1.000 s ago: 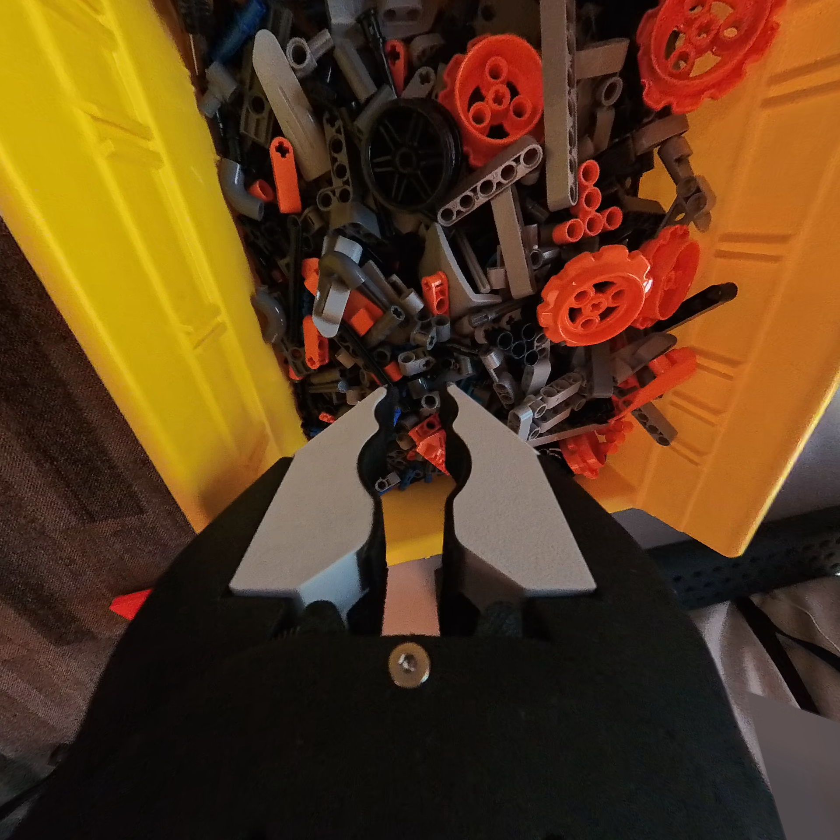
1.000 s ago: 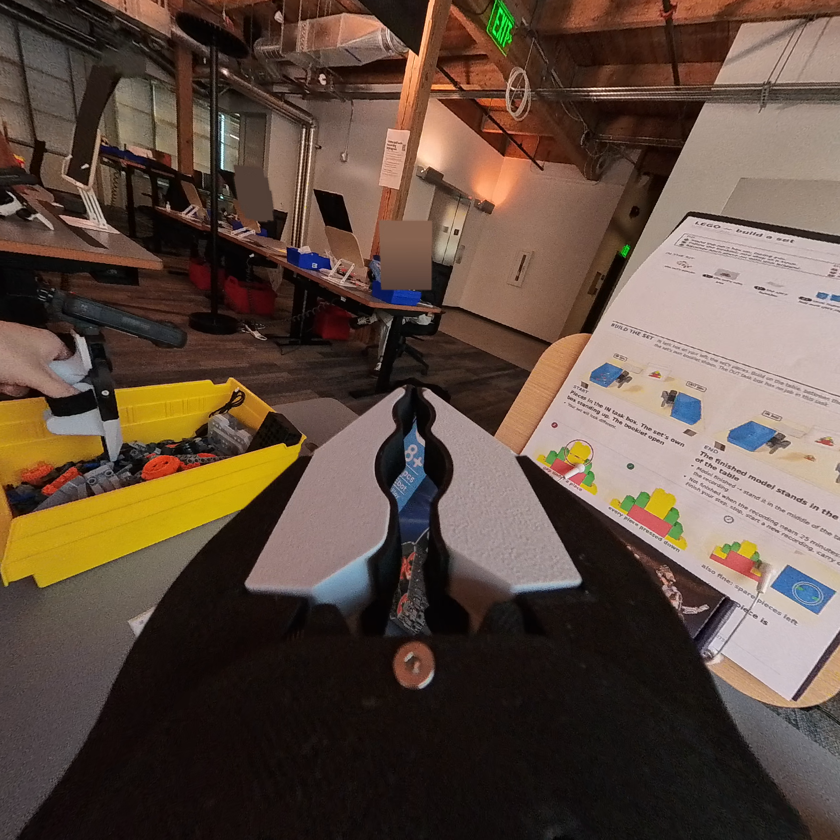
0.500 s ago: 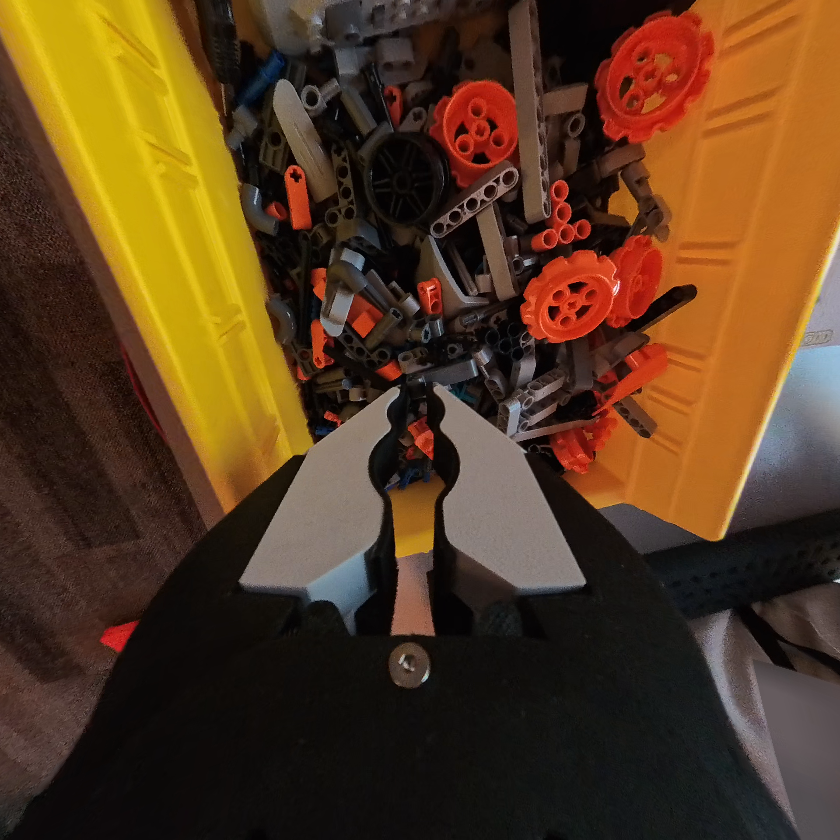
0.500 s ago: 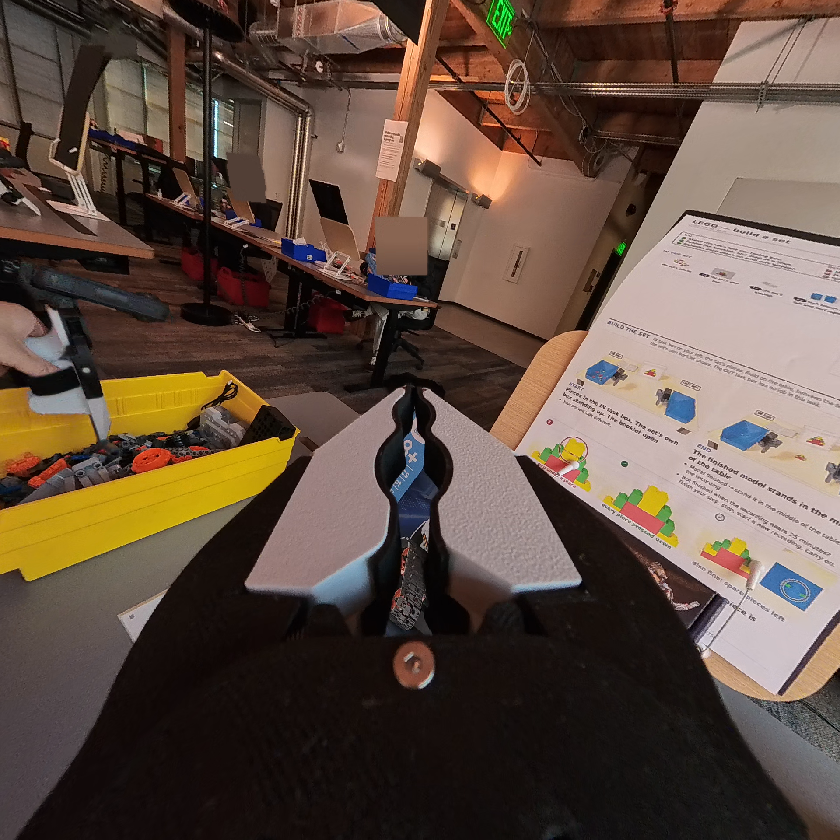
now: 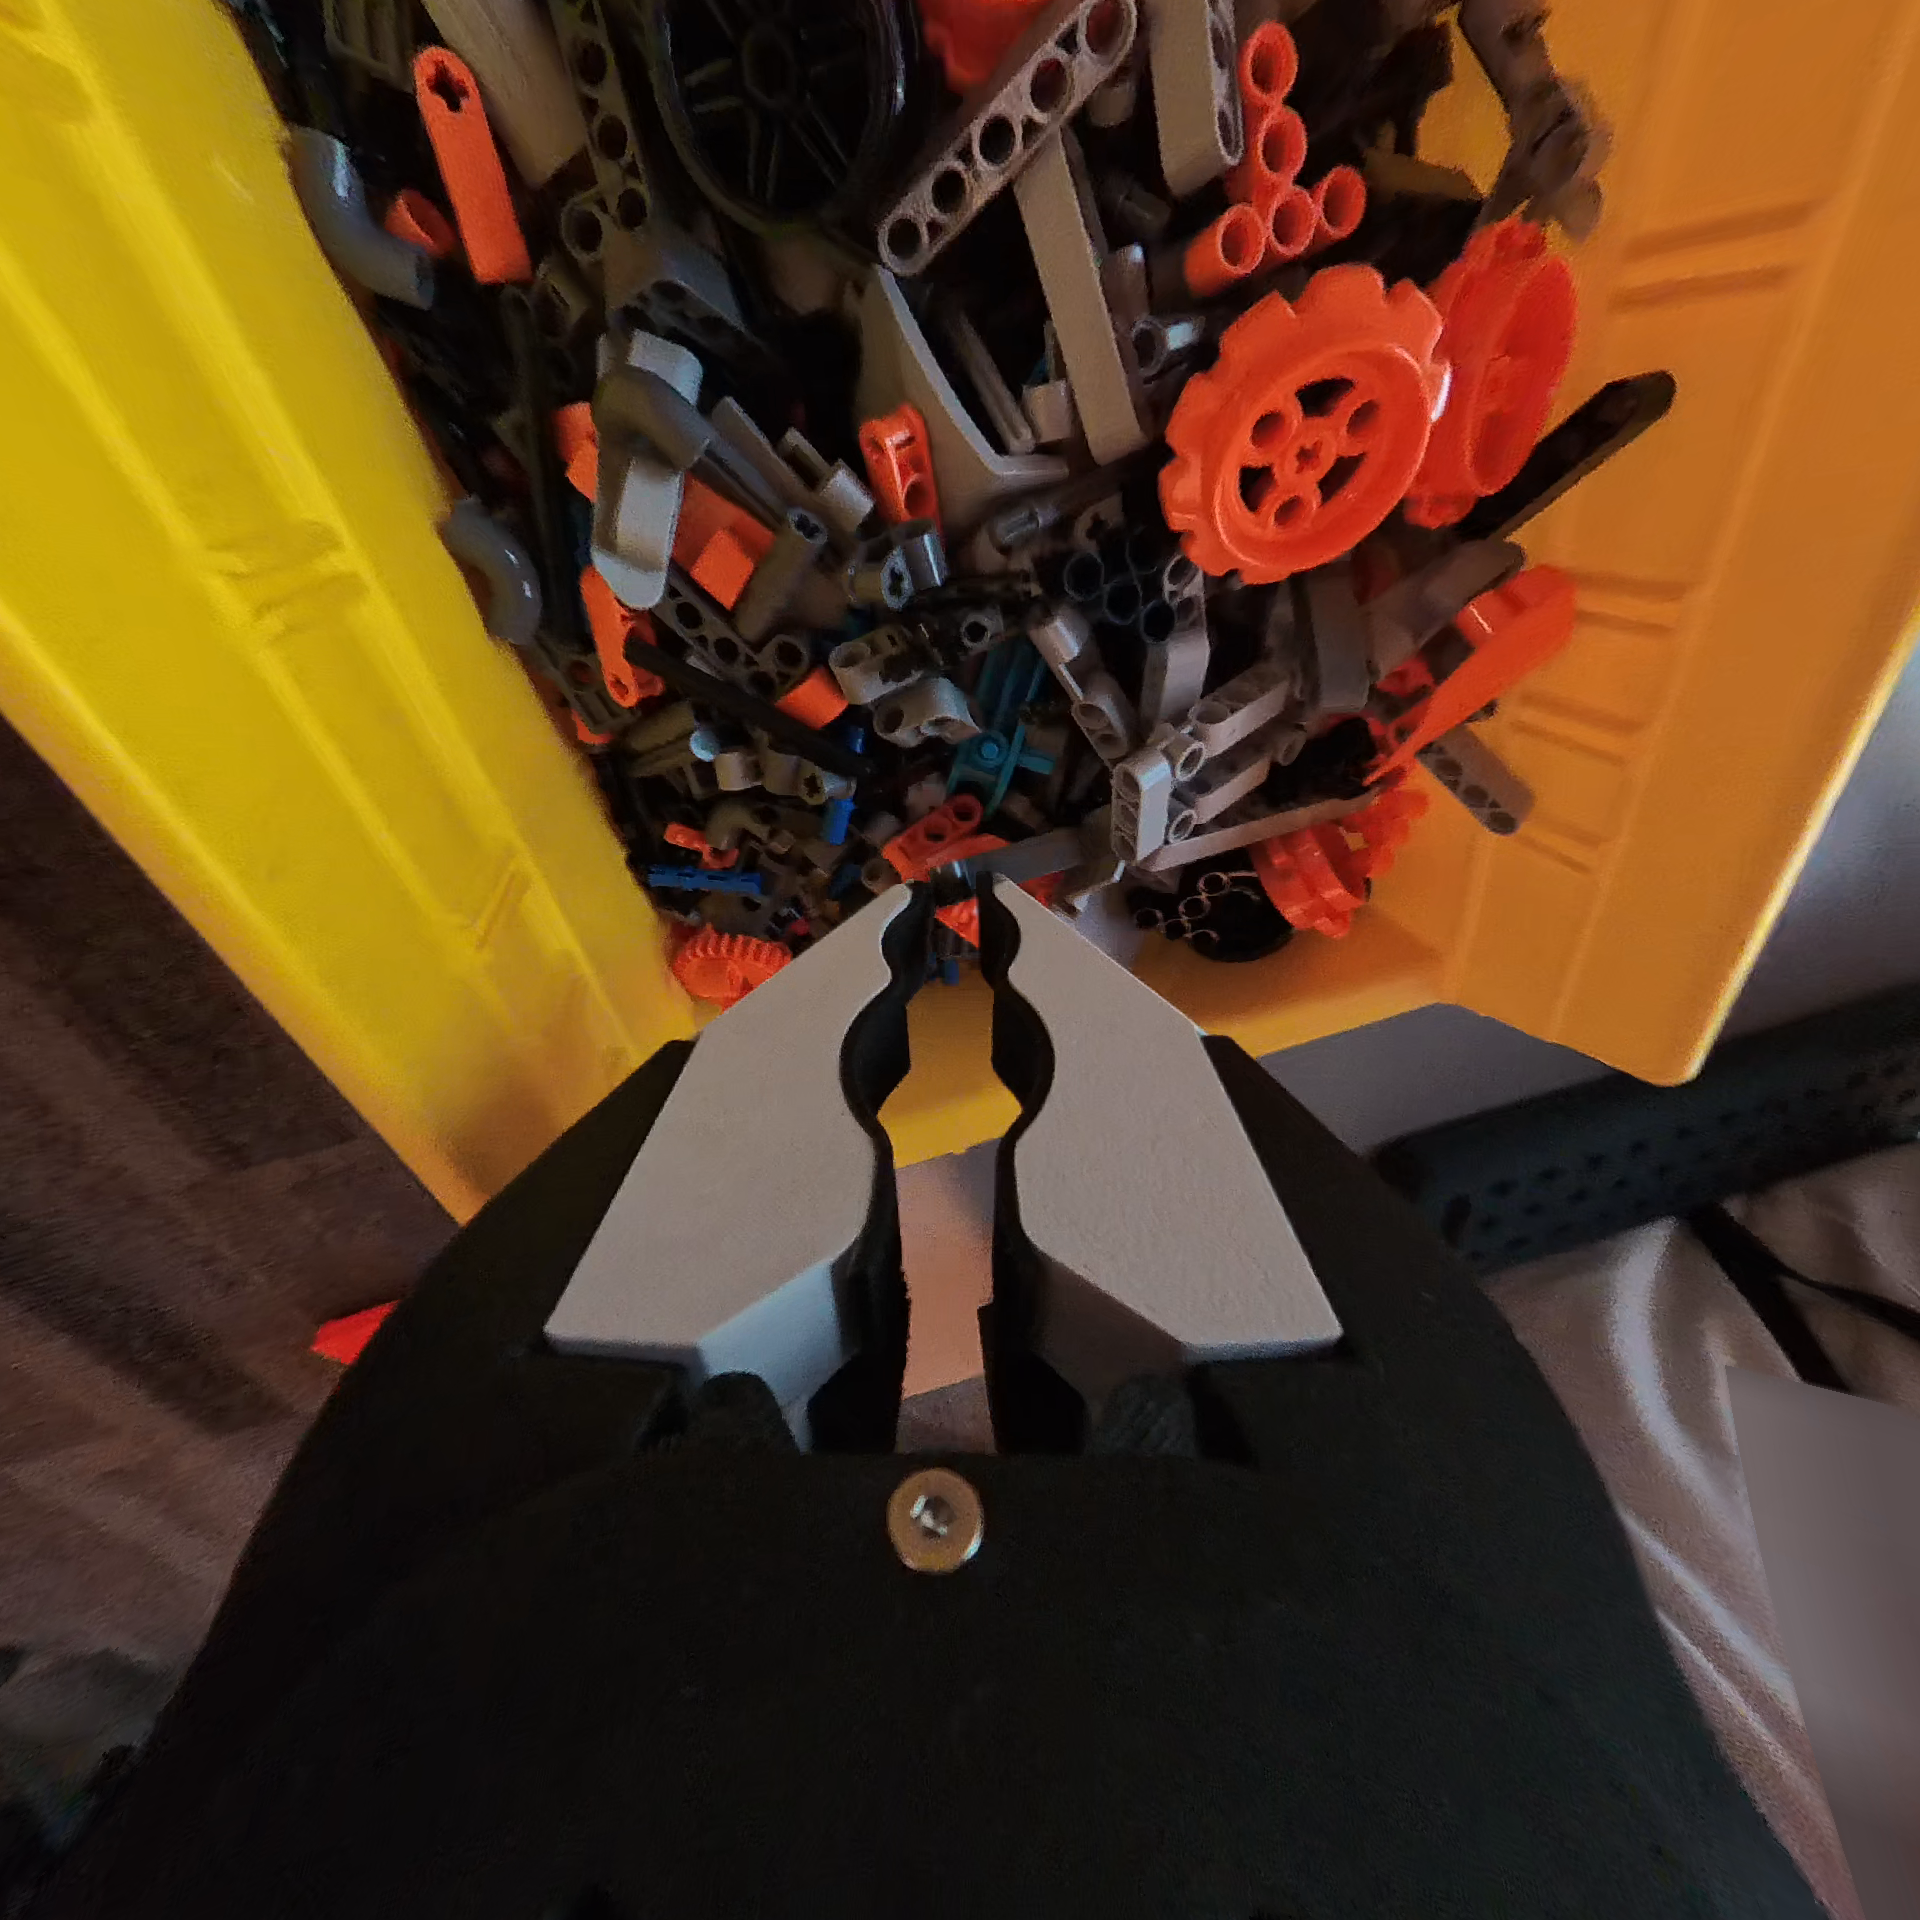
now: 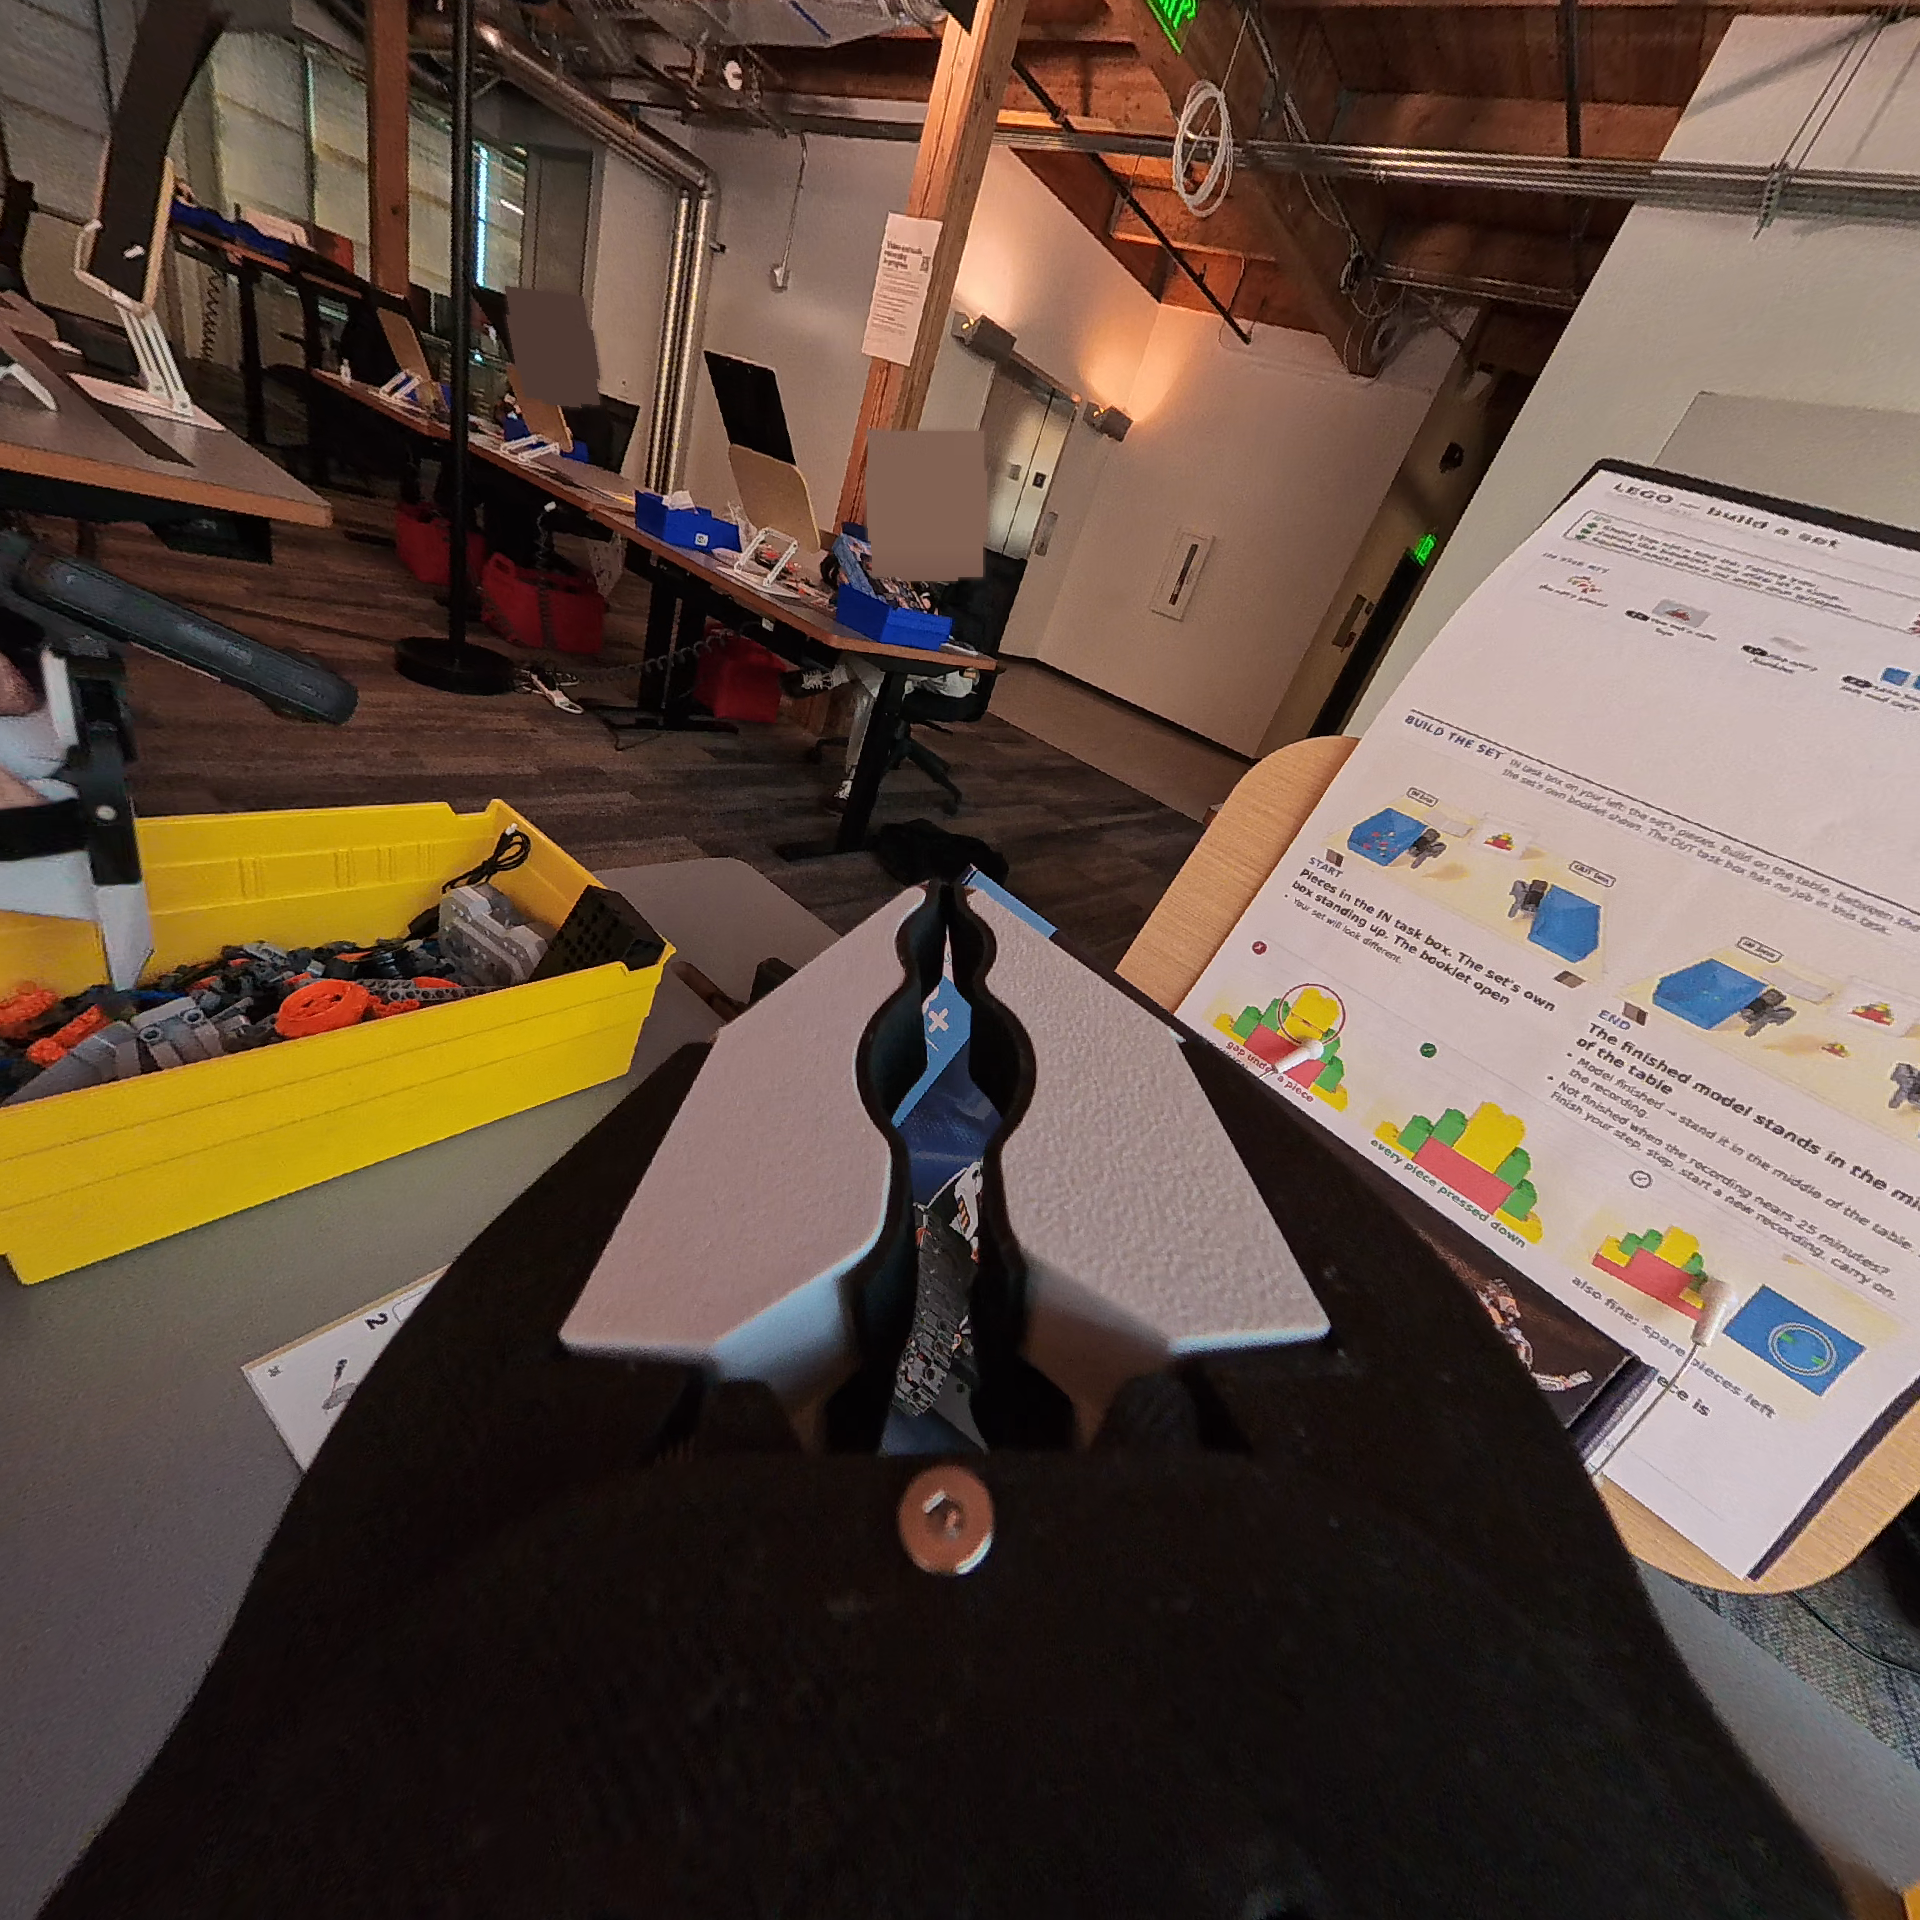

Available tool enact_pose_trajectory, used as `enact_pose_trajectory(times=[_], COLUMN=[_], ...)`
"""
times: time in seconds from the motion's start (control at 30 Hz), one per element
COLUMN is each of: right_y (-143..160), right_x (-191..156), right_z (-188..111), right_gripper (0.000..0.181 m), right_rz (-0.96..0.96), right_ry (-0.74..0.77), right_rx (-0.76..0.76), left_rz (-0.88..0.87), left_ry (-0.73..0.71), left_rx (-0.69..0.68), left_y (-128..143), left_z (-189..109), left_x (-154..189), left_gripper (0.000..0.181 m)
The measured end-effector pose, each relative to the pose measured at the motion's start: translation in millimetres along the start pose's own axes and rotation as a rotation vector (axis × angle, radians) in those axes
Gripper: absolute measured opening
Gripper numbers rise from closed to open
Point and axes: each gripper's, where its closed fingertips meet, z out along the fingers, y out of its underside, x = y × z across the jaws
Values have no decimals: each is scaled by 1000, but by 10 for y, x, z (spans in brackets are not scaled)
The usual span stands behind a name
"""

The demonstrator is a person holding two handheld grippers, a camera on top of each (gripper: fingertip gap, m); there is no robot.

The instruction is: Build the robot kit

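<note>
1. Left gripper pointed down into yellow bin, tips at near end of the parts pile. Jaws narrow, a slim gap between them; small orange piece sat right at the tips, cannot tell if it was pinched.
2. Pile was a jumble of grey, black and orange plastic building parts: grey beams w/ holes, pins, connectors. Orange toothed wheel lay right of centre, a 2nd one just behind it against the bin's right wall. Black spoked wheel sat at far end. Small orange gear lay just left of the grey fingers.
3. Right gripper was held over grey table, well apart from the bin. Jaws nearly closed, clamped on a thin blue printed booklet running edge-on between the pads.
4. Right view also showed the bin at left on the table, w/ left gripper's tip dipping into it and a bit of a hand at the frame edge.
5. Printed instruction sheet stood tilted on a wooden board at right, near the right gripper. Another paper sheet lay flat on table by the gripper's left side.
6. Background: long desks, blue boxes, red bins, wood post.
</note>
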Motion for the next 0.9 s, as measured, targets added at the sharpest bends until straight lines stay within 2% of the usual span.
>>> enact_pose_trajectory(times=[0.27, 0.33, 0.47, 0.57, 0.63, 0.77, 0.9], right_y=[14, 21, 32, 31, 36, 42, 51], right_x=[3, 3, 9, 17, 22, 27, 19], right_z=[6, 12, 15, 11, 11, 14, 22], right_gripper=[0, 0, 0, 0, 0, 0, 0], right_rz=[-9, -9, -17, -17, -16, -17, -21], right_ry=[0, 0, 3, 4, 5, 6, 4], right_rx=[-5, -6, -10, -9, -10, -11, -16], left_rz=[-23, -21, 2, 1, 10, 23, -10], left_ry=[-51, -37, -112, -138, -158, -145, -74], left_rx=[236, 235, 145, 107, 101, 87, 157], left_y=[-512, -574, -525, -539, -558, -511, -558], left_z=[-209, -166, -21, 55, 71, 70, -27], left_x=[-79, -52, -118, -127, -144, -142, -97], left_gripper=[33, 35, 40, 37, 17, 16, 15])
